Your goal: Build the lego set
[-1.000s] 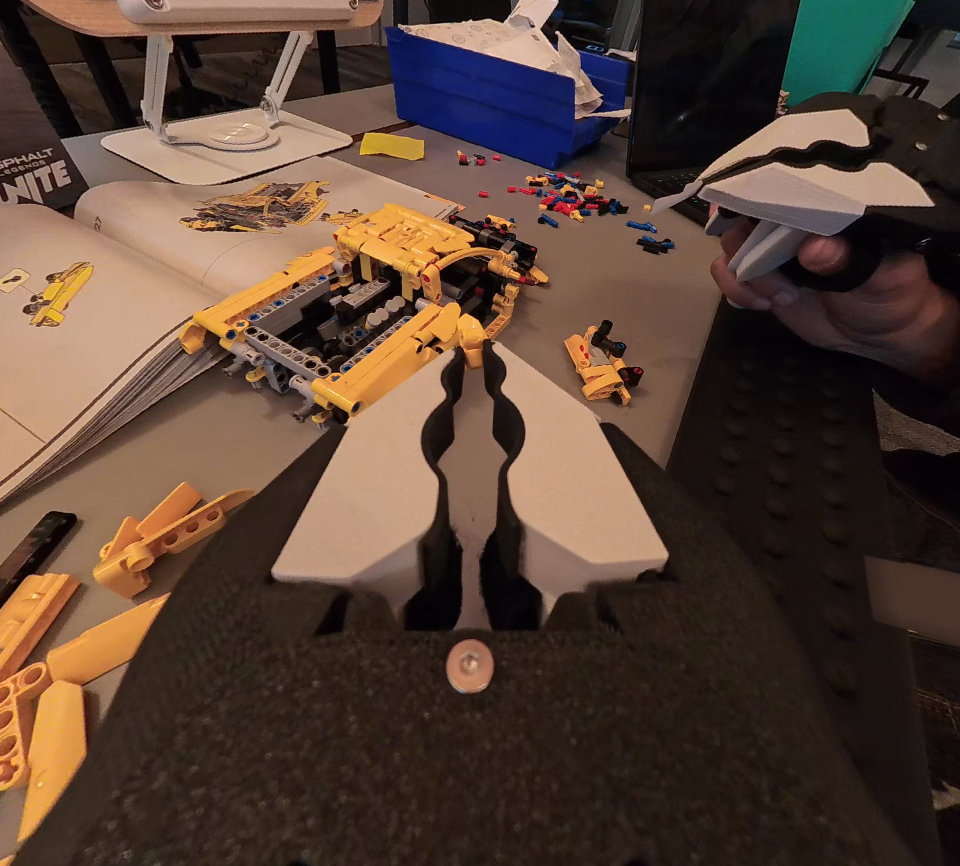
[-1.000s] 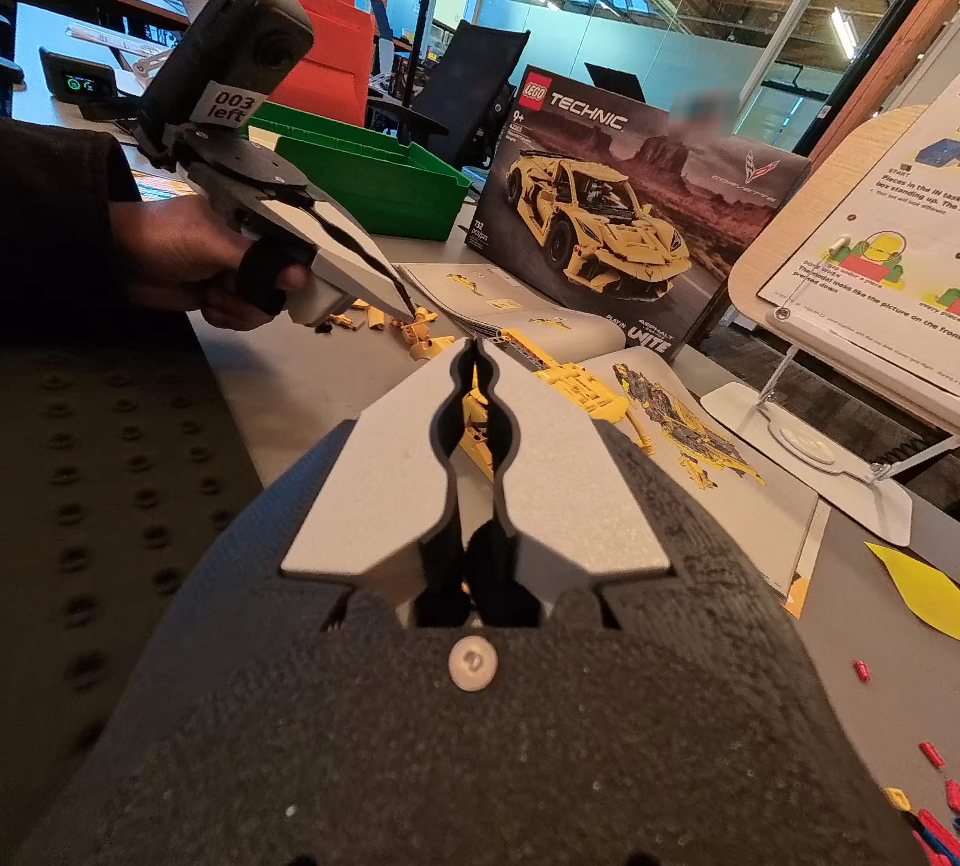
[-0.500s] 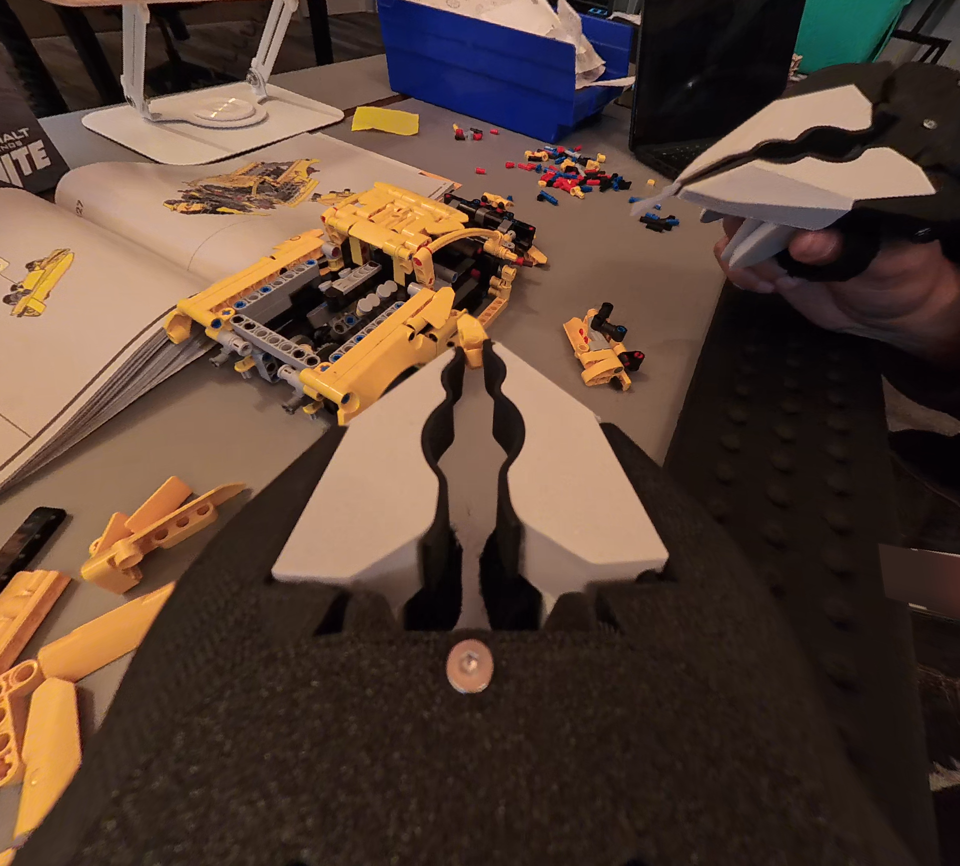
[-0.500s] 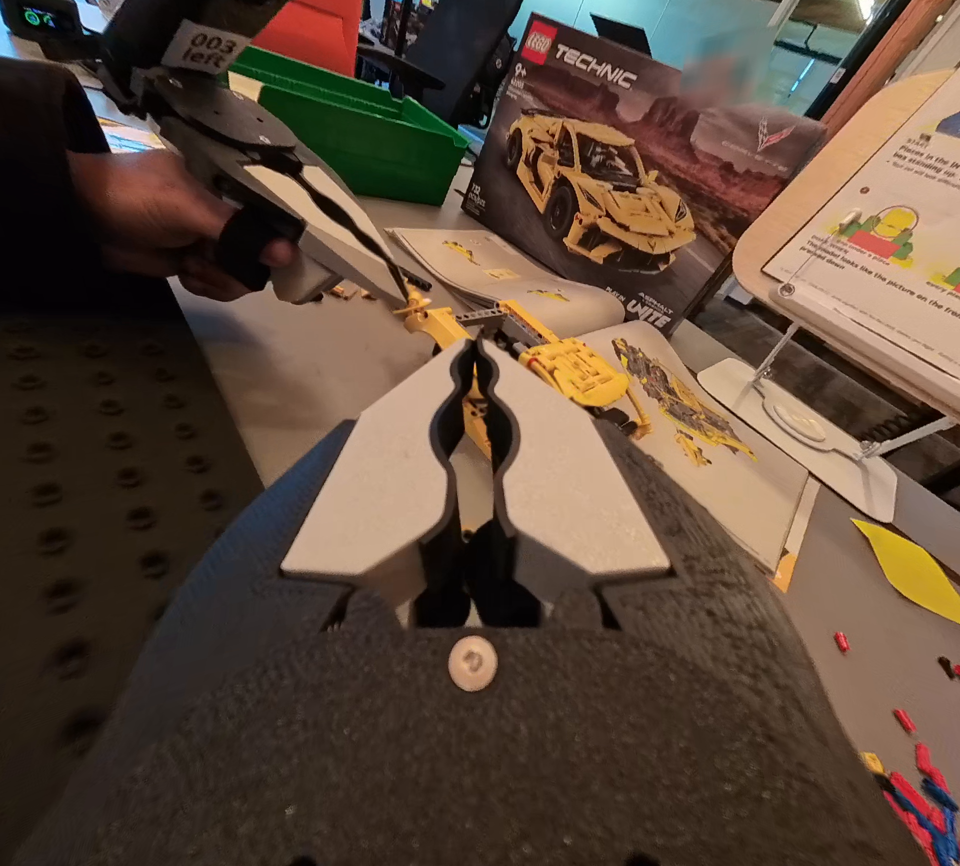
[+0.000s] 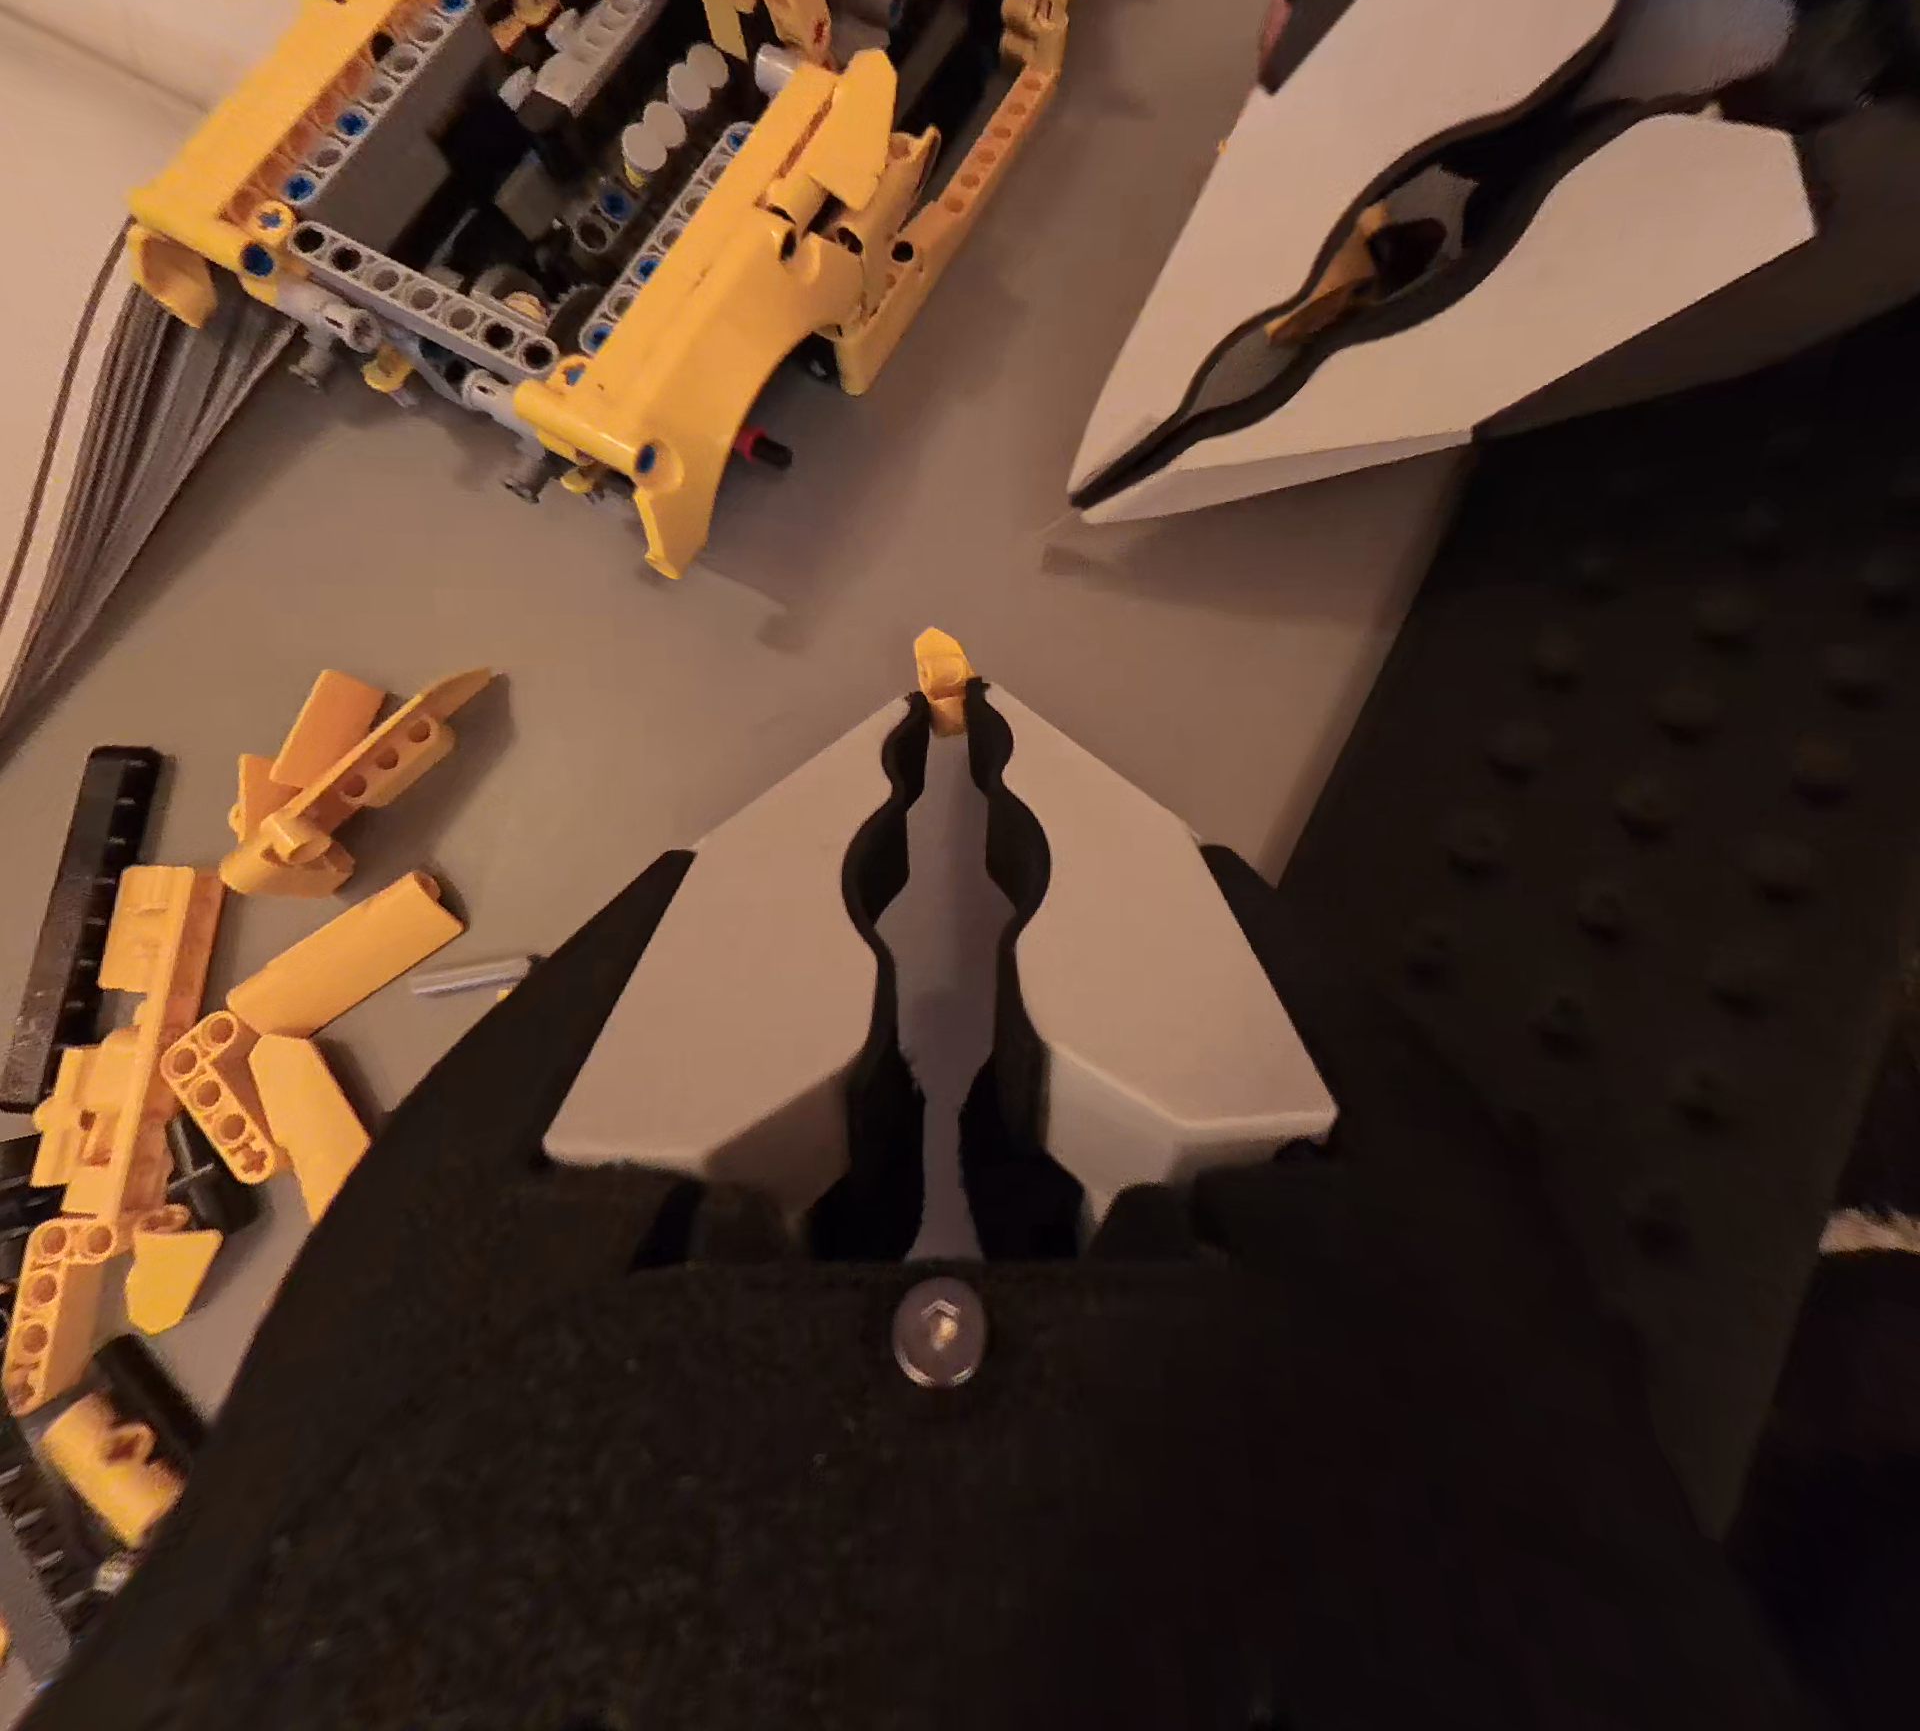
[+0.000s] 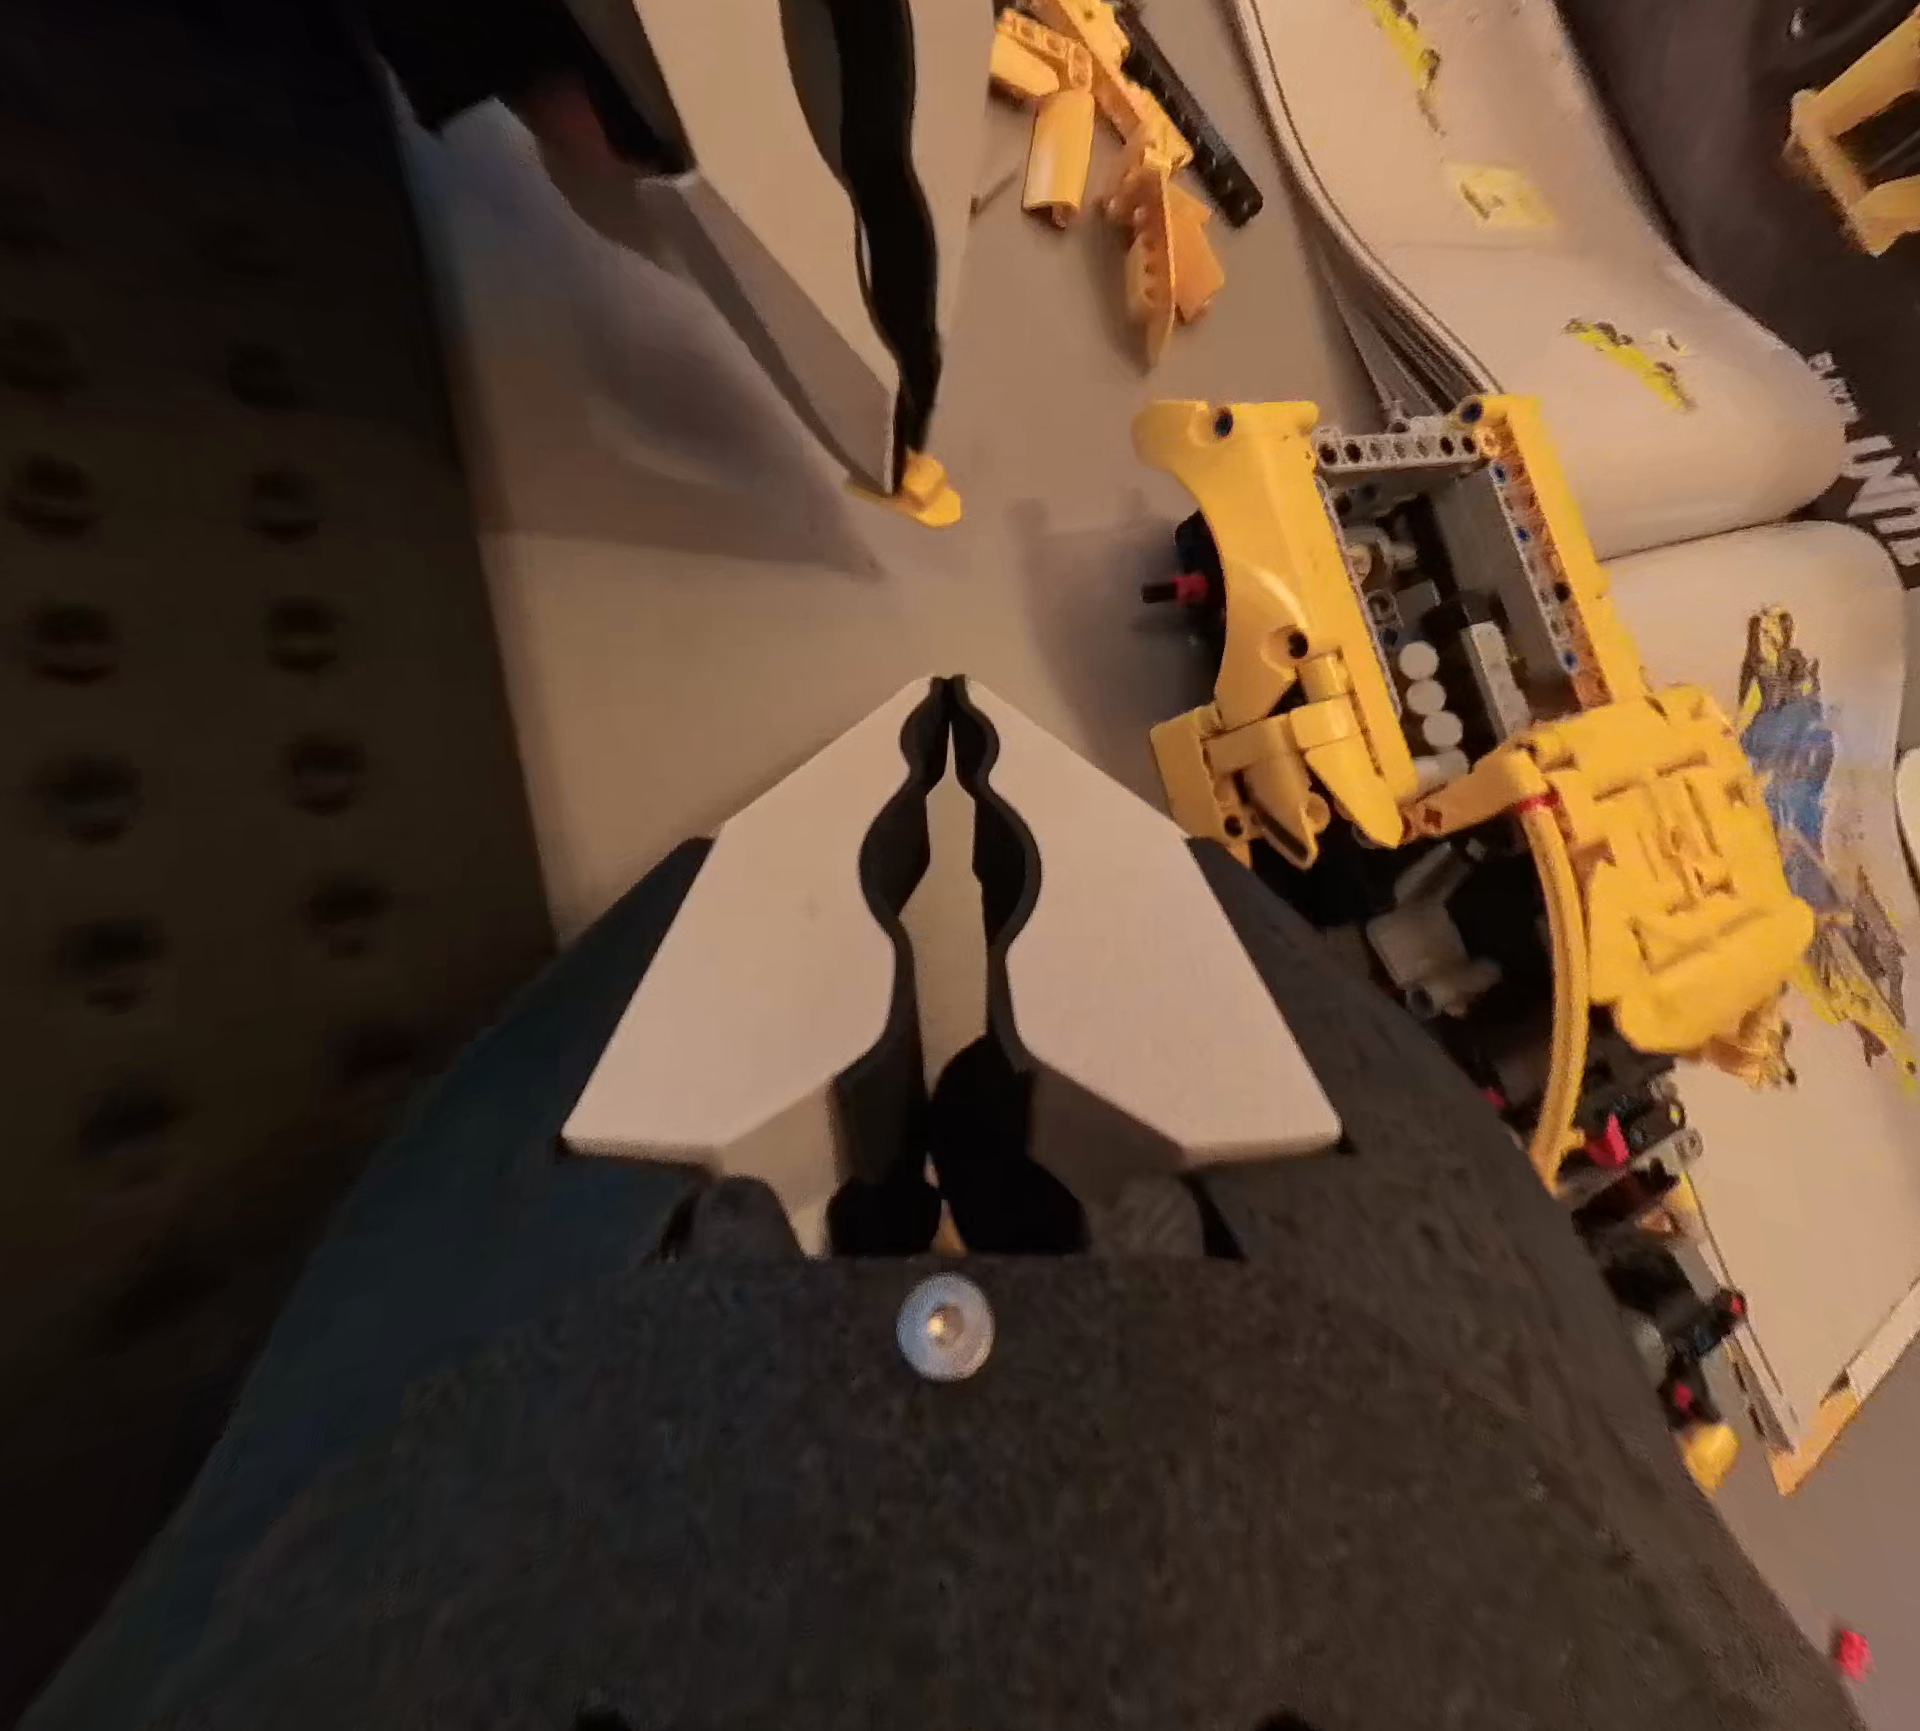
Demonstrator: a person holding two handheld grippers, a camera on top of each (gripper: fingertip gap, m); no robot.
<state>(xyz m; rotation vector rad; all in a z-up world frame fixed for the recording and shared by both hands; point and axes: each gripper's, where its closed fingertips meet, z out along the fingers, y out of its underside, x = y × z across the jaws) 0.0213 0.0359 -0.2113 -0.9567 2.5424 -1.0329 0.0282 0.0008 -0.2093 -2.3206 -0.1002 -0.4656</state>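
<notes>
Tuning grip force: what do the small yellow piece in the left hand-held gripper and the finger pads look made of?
Small yellow piece: looks like hard moulded plastic, smooth with a slight sheen, same as the half-built yellow car. It is pinched at the tips of the left hand-held gripper. Finger pads: matte black wavy lining, probably rubber or foam, can't tell which; the outer finger shells look like rigid pale grey plastic.
</notes>
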